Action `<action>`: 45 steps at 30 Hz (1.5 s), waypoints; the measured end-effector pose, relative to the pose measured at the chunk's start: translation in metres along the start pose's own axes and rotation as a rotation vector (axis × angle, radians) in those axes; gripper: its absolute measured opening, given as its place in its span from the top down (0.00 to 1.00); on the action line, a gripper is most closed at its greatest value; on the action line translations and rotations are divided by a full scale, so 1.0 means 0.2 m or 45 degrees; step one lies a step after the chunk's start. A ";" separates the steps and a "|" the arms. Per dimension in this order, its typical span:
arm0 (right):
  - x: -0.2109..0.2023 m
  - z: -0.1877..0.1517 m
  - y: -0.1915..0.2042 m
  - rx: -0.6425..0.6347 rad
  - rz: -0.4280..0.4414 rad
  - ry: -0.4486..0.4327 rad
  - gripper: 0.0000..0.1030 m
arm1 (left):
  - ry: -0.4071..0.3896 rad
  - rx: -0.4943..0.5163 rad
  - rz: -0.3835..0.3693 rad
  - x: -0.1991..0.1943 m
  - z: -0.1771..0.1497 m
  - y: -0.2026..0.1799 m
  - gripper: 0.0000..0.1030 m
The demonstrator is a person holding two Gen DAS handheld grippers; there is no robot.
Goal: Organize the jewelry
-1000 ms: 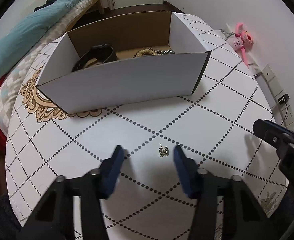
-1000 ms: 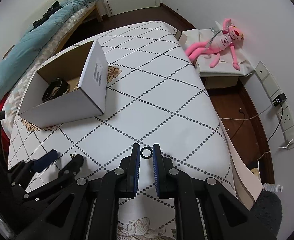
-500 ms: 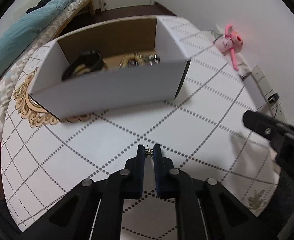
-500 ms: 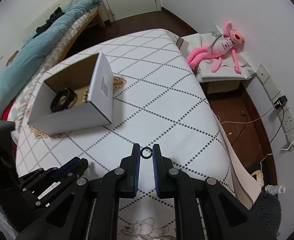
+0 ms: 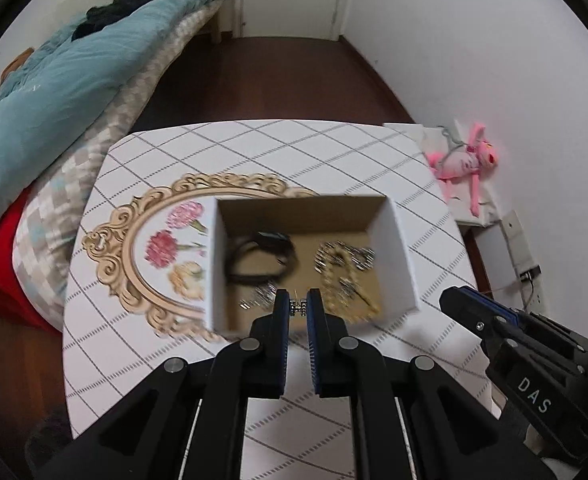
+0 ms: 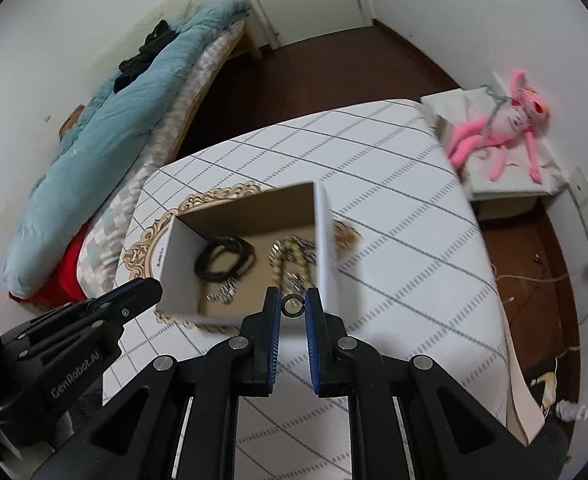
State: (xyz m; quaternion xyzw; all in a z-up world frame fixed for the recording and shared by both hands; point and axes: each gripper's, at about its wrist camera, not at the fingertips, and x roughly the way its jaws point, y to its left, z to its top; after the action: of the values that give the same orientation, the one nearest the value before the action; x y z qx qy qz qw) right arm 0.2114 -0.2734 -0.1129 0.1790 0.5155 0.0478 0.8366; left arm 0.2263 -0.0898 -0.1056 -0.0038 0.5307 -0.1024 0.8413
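Both grippers have swung up from the counter (image 5: 141,360) and now hang above the white cardboard box (image 5: 404,256), which sits on that counter. Inside the box, a black band (image 5: 259,258) lies left, a gold chain (image 5: 342,268) right. The left gripper (image 5: 298,307) is clamped on a small gold earring (image 5: 298,307) over the box's near edge. The right gripper (image 6: 293,305) pinches a dark ring (image 6: 293,304) over the box's near right corner.
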 end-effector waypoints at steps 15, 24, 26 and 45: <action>0.31 0.28 0.07 -0.046 -0.030 0.245 0.71 | 0.187 -0.080 0.081 0.20 0.23 0.16 0.57; 0.22 0.31 0.02 -0.087 -0.218 0.196 0.25 | 0.107 -0.055 0.208 0.15 0.23 0.20 0.07; 0.21 0.30 0.01 -0.113 -0.277 0.191 0.08 | 0.098 -0.046 0.223 0.16 0.21 0.20 0.02; 0.18 0.17 -0.03 -0.147 -0.414 0.178 0.00 | 0.101 -0.030 0.263 0.18 0.05 0.15 0.00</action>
State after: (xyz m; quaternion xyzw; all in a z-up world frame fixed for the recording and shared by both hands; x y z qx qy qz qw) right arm 0.2586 -0.2782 -0.1319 0.0414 0.5909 -0.0462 0.8043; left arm 0.2544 -0.0684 -0.1371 0.0450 0.5624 -0.0091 0.8256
